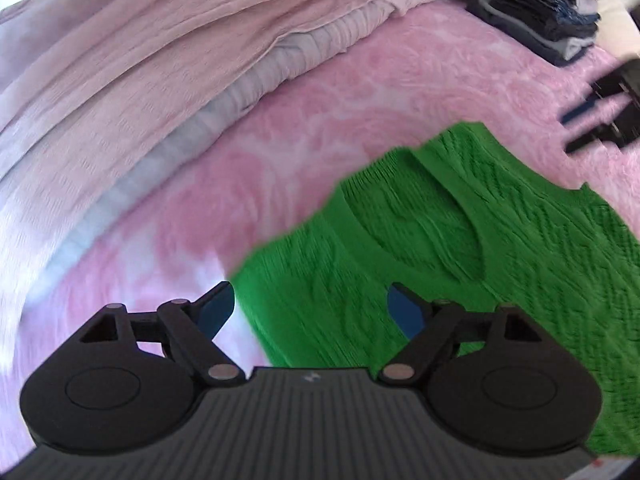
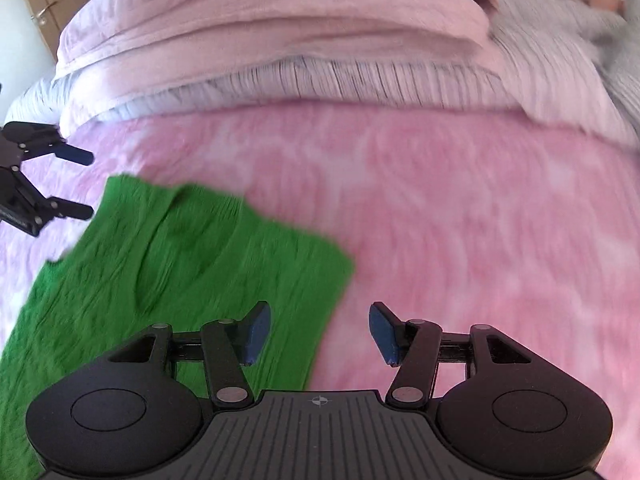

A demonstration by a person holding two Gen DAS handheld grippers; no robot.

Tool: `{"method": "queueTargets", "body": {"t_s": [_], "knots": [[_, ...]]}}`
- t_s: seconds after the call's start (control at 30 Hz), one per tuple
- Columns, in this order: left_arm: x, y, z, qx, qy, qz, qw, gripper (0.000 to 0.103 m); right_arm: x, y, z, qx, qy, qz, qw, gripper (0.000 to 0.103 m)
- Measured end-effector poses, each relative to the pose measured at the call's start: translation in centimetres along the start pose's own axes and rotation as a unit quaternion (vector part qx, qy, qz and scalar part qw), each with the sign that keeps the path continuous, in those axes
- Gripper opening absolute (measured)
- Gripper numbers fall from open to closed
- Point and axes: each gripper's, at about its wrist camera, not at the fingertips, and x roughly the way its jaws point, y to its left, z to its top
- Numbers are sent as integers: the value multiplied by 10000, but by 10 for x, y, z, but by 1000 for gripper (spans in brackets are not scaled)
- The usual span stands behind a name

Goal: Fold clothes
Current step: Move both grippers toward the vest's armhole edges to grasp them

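A bright green knitted top (image 1: 460, 240) with a V neck lies flat on the pink fluffy blanket (image 1: 320, 120). My left gripper (image 1: 310, 308) is open above the top's left shoulder edge, nothing between its blue pads. From the right wrist the same green top (image 2: 180, 272) fills the lower left. My right gripper (image 2: 318, 332) is open over the top's right edge, its left pad above green knit, its right pad above the blanket (image 2: 460, 220). Each gripper shows in the other's view: the right gripper (image 1: 588, 128) at the far right, the left gripper (image 2: 86, 184) at the far left, both open.
A rolled pale pink and grey duvet (image 1: 160, 60) runs along the far side of the bed, also the duvet (image 2: 280, 40) across the top of the right wrist view. A stack of folded dark clothes (image 1: 540, 12) stands at the back right. A door (image 2: 40, 12) shows at far left.
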Motion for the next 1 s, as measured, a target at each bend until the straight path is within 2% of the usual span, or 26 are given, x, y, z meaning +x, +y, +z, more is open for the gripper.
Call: {"method": "queueTargets", "body": {"t_s": [0.1, 0.27, 0.33, 0.37, 0.43, 0.47, 0.5, 0.53, 0.6, 0.67, 0.73, 0.83, 0.93, 1.0], "knots": [[26, 12, 14, 316, 111, -10, 9994, 79, 24, -6, 20, -76, -53, 31, 10000, 53], [62, 28, 19, 330, 366, -128, 9987, 71, 70, -10, 36, -77, 173, 11, 9998, 53], [73, 32, 15, 291, 486, -162, 9983, 56, 84, -9, 36, -37, 289, -22, 9996, 53], [79, 33, 11, 295, 569, -186, 9978, 52, 89, -11, 35, 44, 321, 27, 9995, 52], [82, 34, 5, 285, 540, -313, 9976, 41, 94, -10, 32, 119, 318, 127, 9993, 21], [81, 35, 3, 268, 474, -370, 9978, 37, 93, -8, 31, 62, 247, 81, 9996, 15], [80, 35, 2, 253, 425, -450, 9978, 25, 90, -4, 31, -25, 182, 11, 9998, 8], [77, 34, 0, 269, 365, -493, 9978, 10, 85, 1, 30, -122, 116, -54, 9998, 6], [69, 28, -4, 417, 251, -428, 9979, 8, 68, 9, 25, -249, -133, -201, 9994, 5], [53, 23, -8, 494, 69, -329, 9982, 8, 37, 17, 17, -192, -571, -227, 9979, 5], [25, 21, -15, 308, -257, -331, 9986, 8, -6, 28, 2, -102, -1056, -243, 9941, 5], [-36, 8, -38, -53, -830, -432, 9956, 8, -72, 52, -33, -136, -1563, -336, 9870, 5], [-99, -20, -73, -303, -1106, -441, 9924, 7, -129, 89, -81, -244, -1686, -367, 9847, 5], [-134, -45, -100, -505, -1112, -491, 9913, 8, -155, 119, -116, -390, -1482, -400, 9874, 5]]}}
